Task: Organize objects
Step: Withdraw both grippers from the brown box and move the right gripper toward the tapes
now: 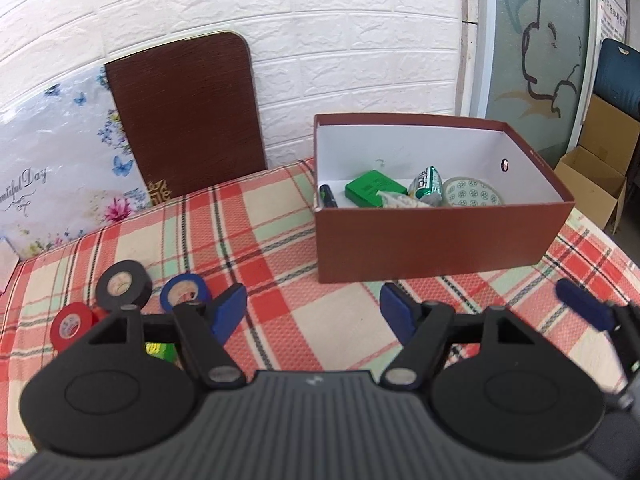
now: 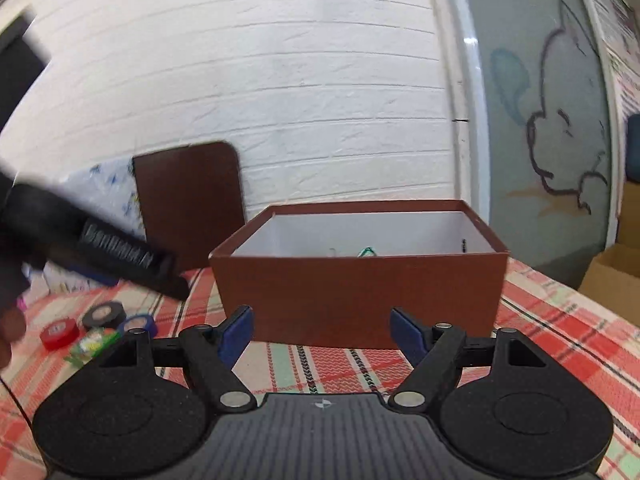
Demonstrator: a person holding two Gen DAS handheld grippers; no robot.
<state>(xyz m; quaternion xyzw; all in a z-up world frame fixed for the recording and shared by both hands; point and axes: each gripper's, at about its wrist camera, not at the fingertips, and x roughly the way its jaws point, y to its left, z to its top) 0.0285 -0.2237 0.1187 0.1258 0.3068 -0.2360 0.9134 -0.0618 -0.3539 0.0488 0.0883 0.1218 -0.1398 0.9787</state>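
A brown open box (image 1: 436,240) stands on the checked tablecloth and holds a green packet (image 1: 374,190), a patterned tape roll (image 1: 474,192), a pen and small packets. Left of it lie a black tape roll (image 1: 122,284), a blue tape roll (image 1: 185,292), a red tape roll (image 1: 72,326) and a green packet (image 1: 160,350) partly hidden by my left gripper. My left gripper (image 1: 314,314) is open and empty, low over the cloth in front of the box. My right gripper (image 2: 324,334) is open and empty, close before the box (image 2: 360,296). The rolls also show in the right wrist view (image 2: 104,316).
A brown board (image 1: 184,120) and a floral panel (image 1: 60,168) lean against the white brick wall behind the table. Cardboard boxes (image 1: 596,176) stand on the floor at the right. The right gripper's blue finger (image 1: 584,308) shows at the right edge of the left wrist view.
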